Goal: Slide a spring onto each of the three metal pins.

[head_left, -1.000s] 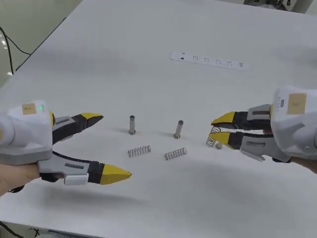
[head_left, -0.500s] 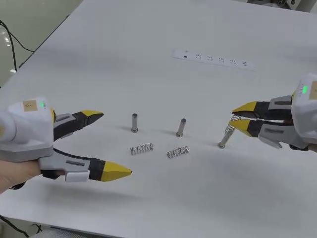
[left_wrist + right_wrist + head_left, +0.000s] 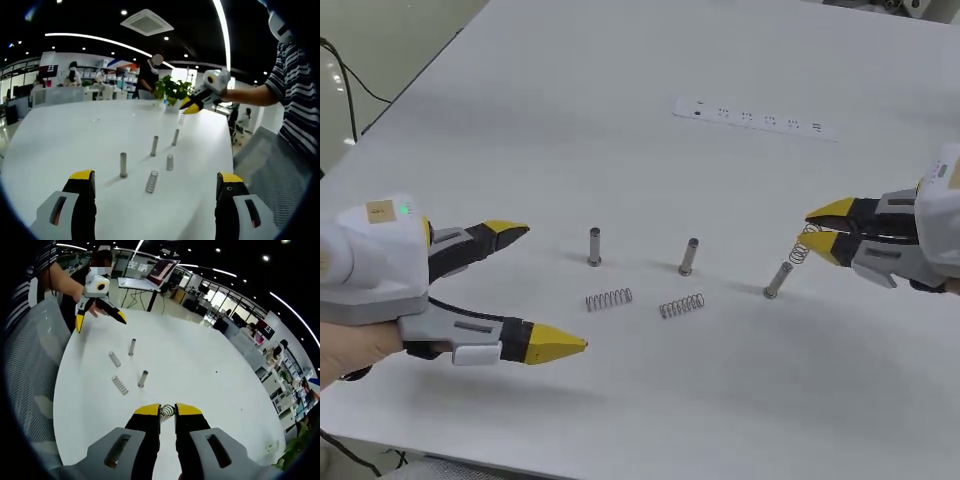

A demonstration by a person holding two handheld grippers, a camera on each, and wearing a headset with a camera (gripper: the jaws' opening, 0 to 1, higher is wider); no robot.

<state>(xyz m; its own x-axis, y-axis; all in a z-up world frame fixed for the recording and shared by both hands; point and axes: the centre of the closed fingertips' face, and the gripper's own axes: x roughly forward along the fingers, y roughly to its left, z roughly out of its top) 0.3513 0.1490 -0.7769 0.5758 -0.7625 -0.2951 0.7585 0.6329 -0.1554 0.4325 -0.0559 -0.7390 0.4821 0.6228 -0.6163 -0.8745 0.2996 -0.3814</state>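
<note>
A spring (image 3: 800, 250) is pinched at the tips of the right gripper (image 3: 815, 228), whose jaws are pressed almost together, and it is held close by the top of a tilted pin (image 3: 777, 279) on the table (image 3: 620, 130). The left gripper (image 3: 553, 290) is spread wide, with nothing gripped. Between the grippers a middle pin (image 3: 689, 256) and a left pin (image 3: 595, 246) are seen, and two loose springs (image 3: 609, 299) are found just ahead of the left gripper's tips.

The left hand-held gripper (image 3: 552, 290) and right hand-held gripper (image 3: 808, 228) are white-bodied with grey-black, yellow-tipped jaws; the sleeve (image 3: 290, 75) is striped.
</note>
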